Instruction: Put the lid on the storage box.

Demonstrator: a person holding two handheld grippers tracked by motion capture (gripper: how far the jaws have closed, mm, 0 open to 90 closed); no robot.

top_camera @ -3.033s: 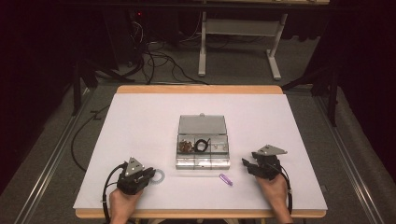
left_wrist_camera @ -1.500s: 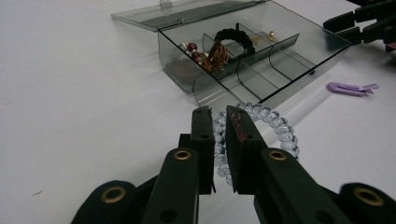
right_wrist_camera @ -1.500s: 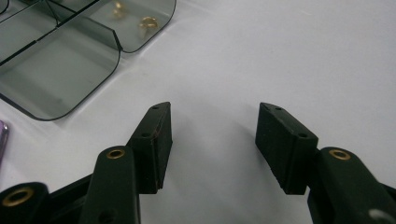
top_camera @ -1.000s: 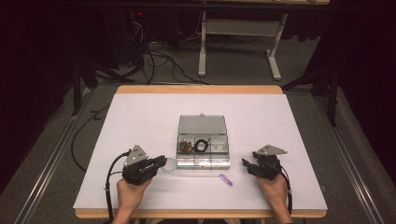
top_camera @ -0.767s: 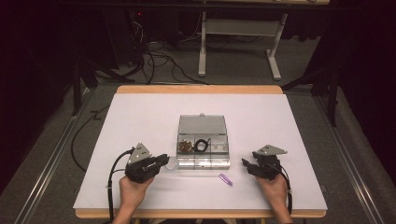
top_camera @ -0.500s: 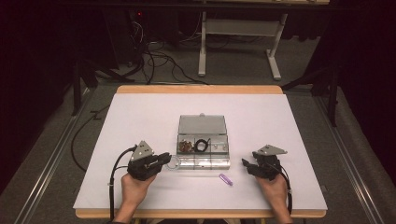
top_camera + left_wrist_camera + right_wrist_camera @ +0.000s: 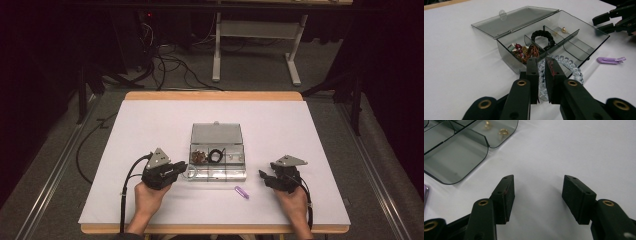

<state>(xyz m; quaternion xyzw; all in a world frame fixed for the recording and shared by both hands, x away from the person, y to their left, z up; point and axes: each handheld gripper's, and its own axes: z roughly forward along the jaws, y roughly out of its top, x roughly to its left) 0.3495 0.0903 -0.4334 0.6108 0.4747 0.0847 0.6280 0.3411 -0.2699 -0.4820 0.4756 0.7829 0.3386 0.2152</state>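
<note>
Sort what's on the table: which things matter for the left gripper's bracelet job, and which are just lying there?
In the job:
- left gripper, shut on the clear bead bracelet
- open compartment box

Lying about:
- purple clip
- black hair tie
- right gripper, open, idle

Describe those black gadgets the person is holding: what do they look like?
Each hand carries black tongs, the left tongs and the right tongs, built of jointed plastic links with brass-coloured rivets and blocky flat pads. A grey three-cornered plate sits on top of each, and a black cable trails back along the forearm. No sleeves reach the wrists.
</note>
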